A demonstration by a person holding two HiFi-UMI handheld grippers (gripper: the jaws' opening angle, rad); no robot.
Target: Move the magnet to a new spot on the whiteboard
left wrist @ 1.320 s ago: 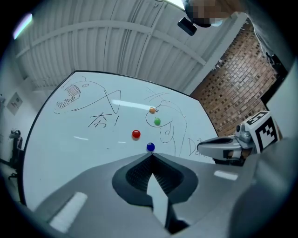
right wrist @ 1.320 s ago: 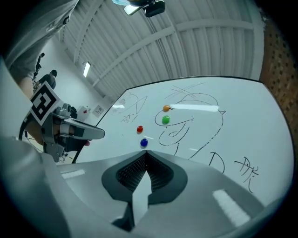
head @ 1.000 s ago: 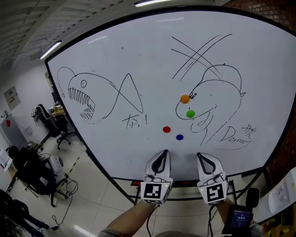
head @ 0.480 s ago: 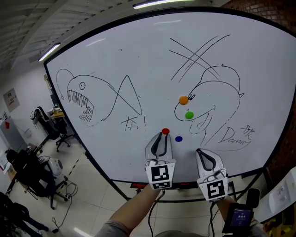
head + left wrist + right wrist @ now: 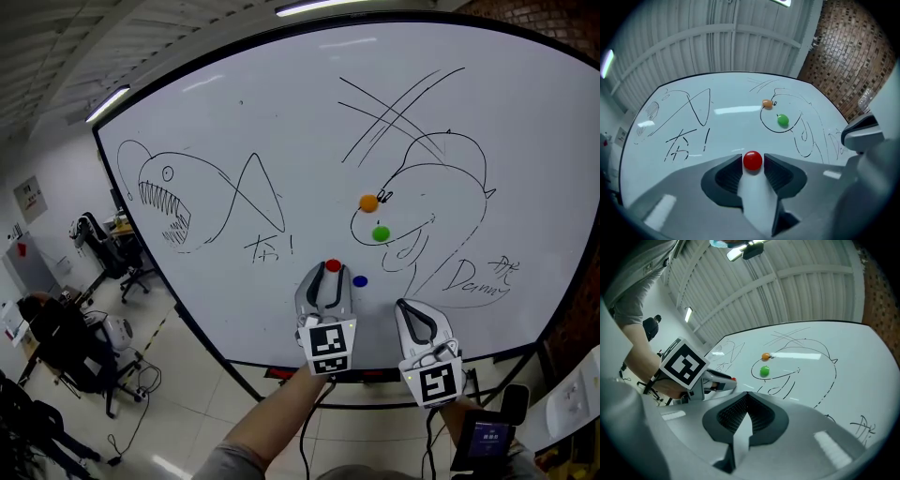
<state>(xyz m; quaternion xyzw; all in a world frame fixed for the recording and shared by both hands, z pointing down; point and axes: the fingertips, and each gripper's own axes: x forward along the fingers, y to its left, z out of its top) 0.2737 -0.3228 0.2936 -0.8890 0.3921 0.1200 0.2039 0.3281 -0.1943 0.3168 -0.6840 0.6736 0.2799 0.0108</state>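
Note:
On the whiteboard [image 5: 281, 122] a red magnet [image 5: 333, 266] [image 5: 753, 160] sticks low in the middle. My left gripper [image 5: 327, 274] [image 5: 753, 159] is up against the board, and the magnet sits between its fingertips. Its jaws are opening, and a thin gap shows on each side of the magnet. My right gripper [image 5: 411, 314] [image 5: 746, 395] hangs lower right, near the board's bottom edge, shut and empty. The right gripper view also catches the left gripper [image 5: 717, 380] with the red magnet [image 5: 734, 378] at its tip.
A blue magnet [image 5: 360, 280] sits just right of the red one. A green magnet [image 5: 381, 233] [image 5: 783, 120] and an orange magnet [image 5: 368, 202] [image 5: 767, 103] lie higher, inside a marker drawing. Office chairs [image 5: 103, 244] and floor clutter stand at the left.
My left gripper rose from the board's bottom edge to the red magnet and its jaws spread around it. The right gripper stayed put.

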